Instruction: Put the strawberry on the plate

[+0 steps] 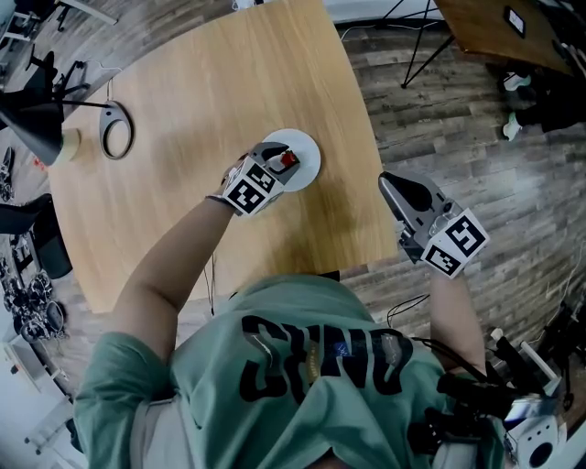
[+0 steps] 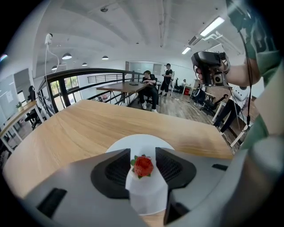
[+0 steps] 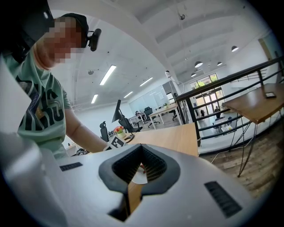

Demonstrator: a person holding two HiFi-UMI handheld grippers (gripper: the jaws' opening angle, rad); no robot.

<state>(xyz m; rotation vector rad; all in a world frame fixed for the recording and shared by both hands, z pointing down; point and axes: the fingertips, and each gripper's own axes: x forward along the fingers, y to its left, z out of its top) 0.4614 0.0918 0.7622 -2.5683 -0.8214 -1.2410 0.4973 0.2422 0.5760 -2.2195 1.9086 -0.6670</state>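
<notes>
A small red strawberry (image 1: 289,159) (image 2: 143,166) with green leaves sits between the pads of my left gripper (image 1: 283,167) (image 2: 143,168), which is shut on it. It hangs just over the middle of a round white plate (image 1: 308,145) (image 2: 133,144) on the wooden table (image 1: 211,82). My right gripper (image 1: 385,180) (image 3: 142,147) is held off the table's right edge, over the floor, its tips together and nothing between them. Through the hole between its pads, the right gripper view shows a bit of the plate (image 3: 141,176).
A dark ring (image 1: 116,133) and a tape roll (image 1: 70,142) lie near the table's left edge, beside a black lamp (image 1: 32,119). Wood-plank floor (image 1: 476,156) lies right of the table, with a second table (image 1: 499,27) at top right.
</notes>
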